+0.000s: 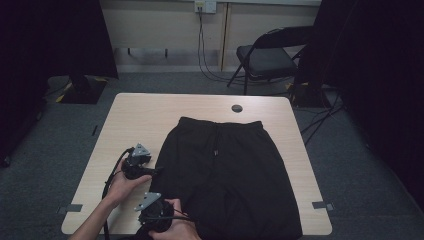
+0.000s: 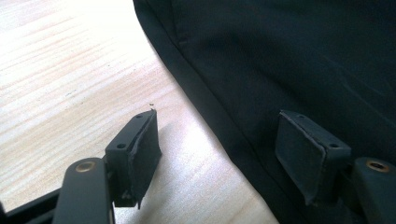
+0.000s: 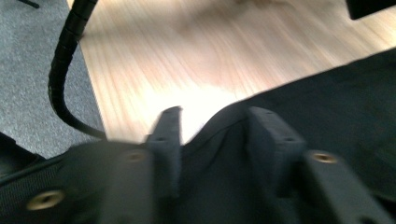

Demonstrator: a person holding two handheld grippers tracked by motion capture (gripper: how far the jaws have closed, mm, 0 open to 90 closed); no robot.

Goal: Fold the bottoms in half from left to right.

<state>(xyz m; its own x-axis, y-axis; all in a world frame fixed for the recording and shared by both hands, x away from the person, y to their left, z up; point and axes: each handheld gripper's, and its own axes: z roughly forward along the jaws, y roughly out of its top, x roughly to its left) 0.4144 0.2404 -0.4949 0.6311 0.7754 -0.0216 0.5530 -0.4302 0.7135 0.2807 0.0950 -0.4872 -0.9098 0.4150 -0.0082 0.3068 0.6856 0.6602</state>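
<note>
Lying flat on the light wood tabletop point(image 1: 150, 115), black shorts point(image 1: 225, 170) fill the middle and lower right of the high view, waistband toward the far edge.
Left claw point(image 2: 215, 149) gapes wide, straddling the shorts' side edge at lower left; right claw point(image 3: 212, 140), blurred, stands partly open with the hem between its jaws. Grey carpet point(image 1: 360, 165) surrounds the tabletop; a black folding chair point(image 1: 267, 57) sits upper right, black curtains point(image 1: 50, 35) flanking.
</note>
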